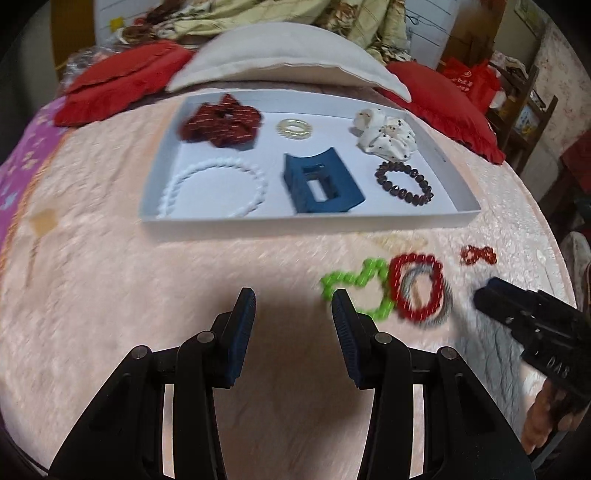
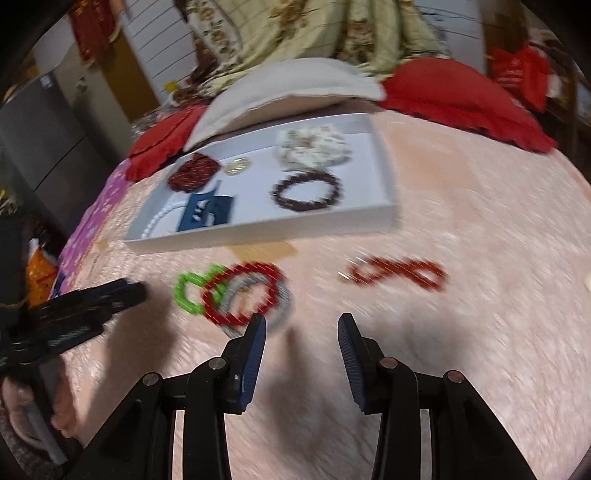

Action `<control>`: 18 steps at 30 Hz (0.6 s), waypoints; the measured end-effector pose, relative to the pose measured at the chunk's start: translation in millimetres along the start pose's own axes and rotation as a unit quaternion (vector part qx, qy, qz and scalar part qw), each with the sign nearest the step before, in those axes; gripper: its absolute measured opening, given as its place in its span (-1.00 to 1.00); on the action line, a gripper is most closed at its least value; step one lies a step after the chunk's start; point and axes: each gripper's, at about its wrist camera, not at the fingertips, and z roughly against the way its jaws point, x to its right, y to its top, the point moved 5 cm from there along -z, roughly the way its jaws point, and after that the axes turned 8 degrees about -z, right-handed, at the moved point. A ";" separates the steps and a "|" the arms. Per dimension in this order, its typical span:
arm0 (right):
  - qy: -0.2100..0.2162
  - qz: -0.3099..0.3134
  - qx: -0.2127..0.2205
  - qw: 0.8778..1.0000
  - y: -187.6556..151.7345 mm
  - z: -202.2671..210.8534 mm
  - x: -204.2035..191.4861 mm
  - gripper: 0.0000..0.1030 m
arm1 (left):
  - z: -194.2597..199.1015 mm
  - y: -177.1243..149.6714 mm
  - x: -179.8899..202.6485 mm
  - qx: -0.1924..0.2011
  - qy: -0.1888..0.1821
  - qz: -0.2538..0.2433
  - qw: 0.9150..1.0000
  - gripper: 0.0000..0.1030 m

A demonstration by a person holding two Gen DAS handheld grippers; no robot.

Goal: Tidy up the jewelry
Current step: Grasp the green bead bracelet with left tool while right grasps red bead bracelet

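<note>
A white tray (image 1: 469, 216) on the pink bedspread holds a dark red scrunchie (image 1: 221, 122), a clear coil tie (image 1: 293, 128), a white scrunchie (image 1: 386, 134), a white bead bracelet (image 1: 218, 186), a blue claw clip (image 1: 319, 181) and a dark bead bracelet (image 1: 404, 181). In front of the tray lie a green bead bracelet (image 1: 354, 286), a red bead bracelet (image 1: 417, 288) over a grey coil tie (image 1: 445, 308), and a twisted red bracelet (image 1: 478, 254). My left gripper (image 1: 293, 306) is open and empty, left of the green bracelet. My right gripper (image 2: 301, 328) is open and empty, between the red bracelet (image 2: 242, 291) and the twisted one (image 2: 399, 275).
Red cushions (image 1: 122, 77) and a white pillow (image 1: 284, 59) lie behind the tray, with a floral quilt (image 2: 314, 33) beyond. A purple cloth (image 1: 22, 162) covers the bed's left edge. A wooden shelf (image 1: 524, 107) stands at the right.
</note>
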 end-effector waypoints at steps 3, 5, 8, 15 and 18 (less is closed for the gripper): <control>-0.001 0.008 -0.009 1.000 11.8 -19.3 -7.1 -0.24 | -17.0 9.5 4.7 -0.008 -0.012 -0.008 1.000 -0.18; -0.001 0.009 -0.016 1.000 15.7 -30.0 -8.5 -0.24 | -26.5 12.9 7.7 -0.014 -0.024 -0.012 1.000 -0.18; -0.001 0.012 -0.027 1.000 18.2 -44.0 -10.4 -0.29 | -31.3 15.0 14.3 -0.007 -0.034 -0.024 0.999 -0.17; -0.013 0.007 -0.028 0.999 20.7 -45.8 -11.7 -0.81 | -22.2 -0.9 12.3 -0.023 -0.005 -0.035 0.999 -0.85; -0.023 -0.005 -0.024 0.999 13.1 -32.4 -1.8 -0.83 | -10.1 -18.7 0.4 -0.027 0.013 -0.027 0.999 -0.85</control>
